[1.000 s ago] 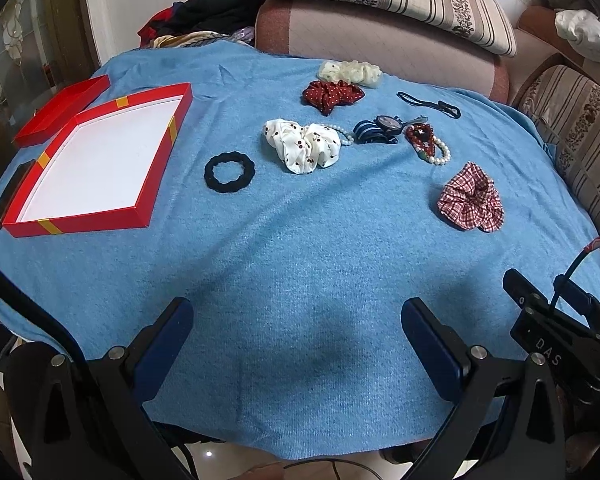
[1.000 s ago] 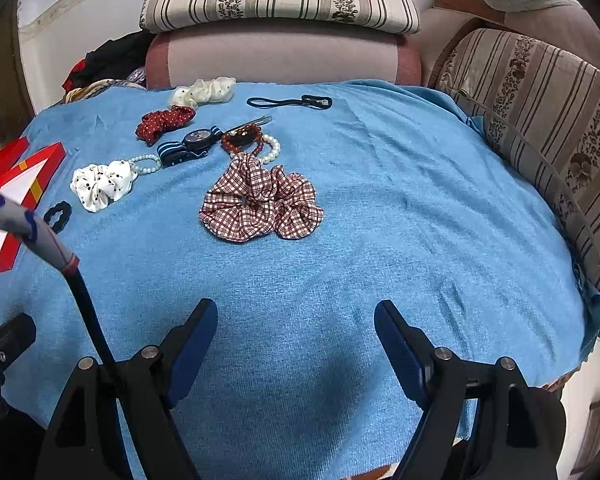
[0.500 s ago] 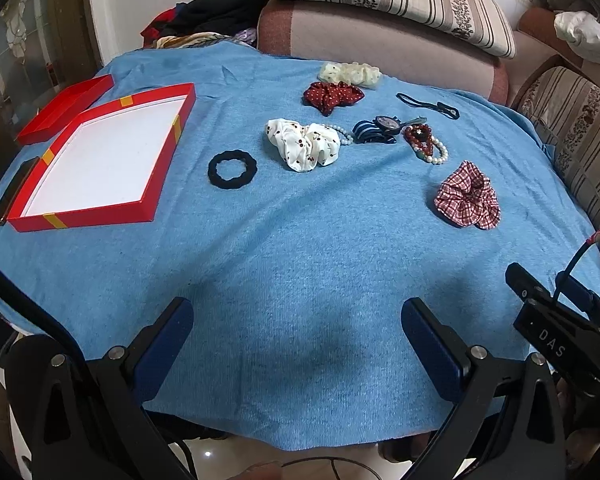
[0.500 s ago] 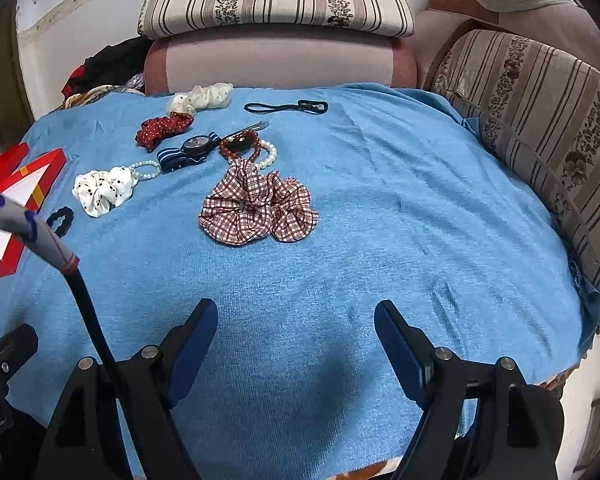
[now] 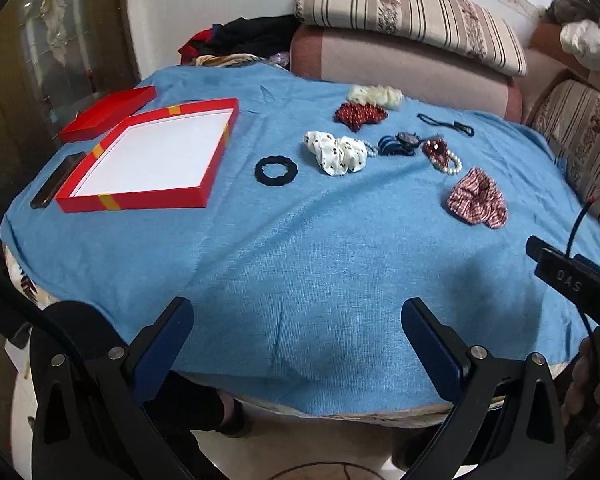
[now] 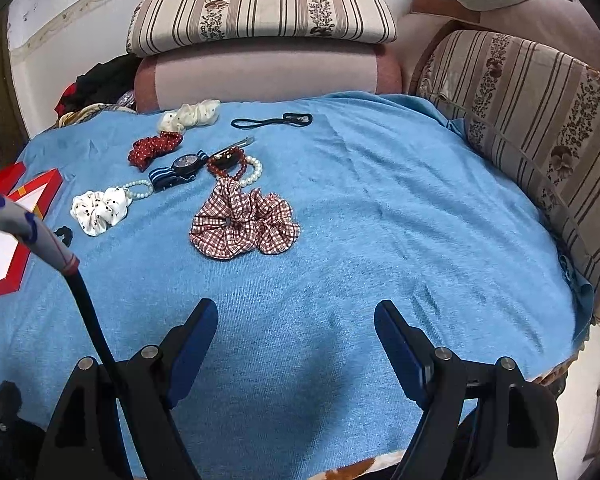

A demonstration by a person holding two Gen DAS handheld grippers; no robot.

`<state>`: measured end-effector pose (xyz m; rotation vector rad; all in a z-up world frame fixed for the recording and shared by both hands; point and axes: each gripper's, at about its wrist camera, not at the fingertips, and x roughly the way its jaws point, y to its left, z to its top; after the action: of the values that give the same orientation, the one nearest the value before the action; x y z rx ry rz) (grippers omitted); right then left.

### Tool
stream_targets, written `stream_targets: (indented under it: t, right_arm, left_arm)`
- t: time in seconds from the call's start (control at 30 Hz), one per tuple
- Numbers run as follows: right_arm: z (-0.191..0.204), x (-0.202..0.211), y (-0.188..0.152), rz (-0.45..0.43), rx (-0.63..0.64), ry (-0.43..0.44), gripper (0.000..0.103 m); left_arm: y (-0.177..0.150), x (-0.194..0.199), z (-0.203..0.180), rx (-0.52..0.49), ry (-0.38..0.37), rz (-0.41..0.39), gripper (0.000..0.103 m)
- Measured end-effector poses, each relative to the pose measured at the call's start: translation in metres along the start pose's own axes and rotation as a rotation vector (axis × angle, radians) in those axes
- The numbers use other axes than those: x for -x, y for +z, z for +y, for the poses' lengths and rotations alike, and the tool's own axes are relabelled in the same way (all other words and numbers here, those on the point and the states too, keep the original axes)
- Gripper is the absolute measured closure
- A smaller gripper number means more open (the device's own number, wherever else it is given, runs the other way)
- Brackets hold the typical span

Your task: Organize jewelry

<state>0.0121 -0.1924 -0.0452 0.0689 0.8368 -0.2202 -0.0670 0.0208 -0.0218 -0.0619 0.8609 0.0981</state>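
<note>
Blue knitted cloth (image 5: 300, 264) covers the surface, soft and faintly ribbed. At its left lies a shallow red box (image 5: 148, 156) with a white floor, square, one corner toward the camera. Right of it are a black ruffled ring (image 5: 276, 169), a puffy white dotted scrunchie (image 5: 336, 153) and a crumpled red-checked scrunchie (image 6: 244, 224). The left claw (image 5: 296, 334) and right claw (image 6: 296, 334) both hang spread wide, holding nothing

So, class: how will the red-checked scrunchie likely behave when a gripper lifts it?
The red-checked scrunchie is ruffled fabric lying slumped on the blue cloth, so it will probably flop and sag. It looks light and soft, so unlikely to roll or break.
</note>
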Motion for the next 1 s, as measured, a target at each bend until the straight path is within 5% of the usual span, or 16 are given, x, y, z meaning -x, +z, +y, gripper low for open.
stream_targets:
  t: [0.13, 0.27, 0.43, 0.77, 1.0]
  right_arm:
    - [-0.004, 0.001, 0.000, -0.006, -0.017, 0.000, 0.018]
    - [-0.006, 0.000, 0.001, -0.007, -0.025, 0.012, 0.018]
    - [-0.003, 0.000, 0.006, -0.030, -0.005, 0.045, 0.018]
    - [-0.001, -0.030, 0.032, 0.010, 0.000, 0.162, 0.018]
    - [0.007, -0.057, 0.048, 0.041, 0.013, 0.210, 0.018]
  left_arm:
    - [-0.003, 0.003, 0.005, 0.020, -0.017, 0.007, 0.000]
    - [-0.006, -0.002, 0.002, 0.021, -0.112, 0.042, 0.000]
    - [-0.001, -0.005, -0.005, -0.006, -0.116, 0.041, 0.000]
    - [0.077, -0.029, 0.026, -0.024, -0.111, 0.001, 0.000]
    - [0.144, -0.084, 0.030, -0.044, -0.103, 0.010, 0.000]
